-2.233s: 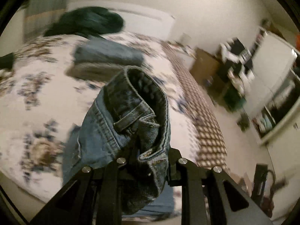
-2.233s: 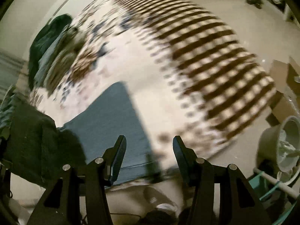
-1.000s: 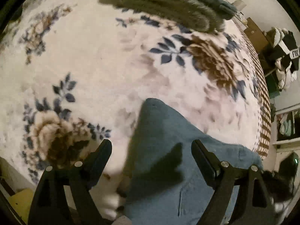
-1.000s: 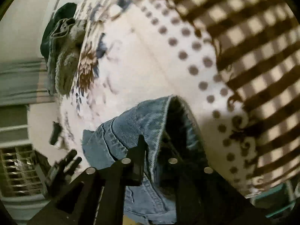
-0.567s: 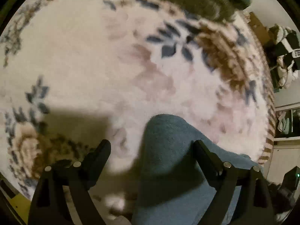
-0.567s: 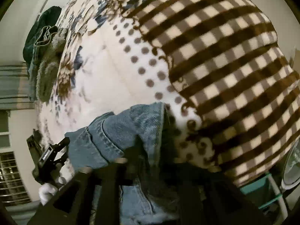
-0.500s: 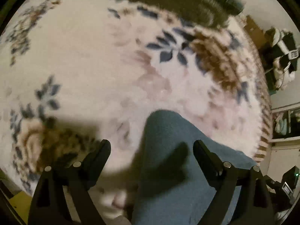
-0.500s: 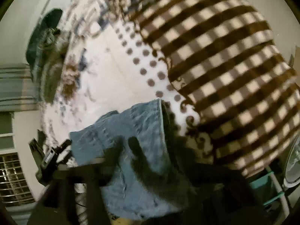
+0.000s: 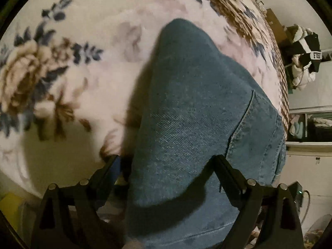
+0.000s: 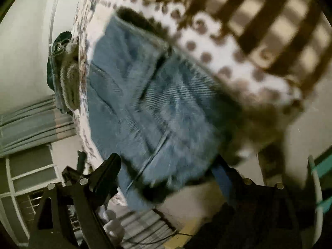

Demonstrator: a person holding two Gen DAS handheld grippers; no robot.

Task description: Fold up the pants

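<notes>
Both your left tongs [image 9: 166, 161] and right tongs [image 10: 166, 161] hang released, the folded jeans [image 9: 197, 108] lying between their fingers on the bed [image 9: 62, 78].

left gripper [image 9: 165, 165]: matte black, angular, 4 silver screws | right gripper [image 10: 168, 166]: same black build, silver screws

Left tool [image 9: 166, 166] and right tool [image 10: 168, 166] both point downward, fingers spread wide.
</notes>
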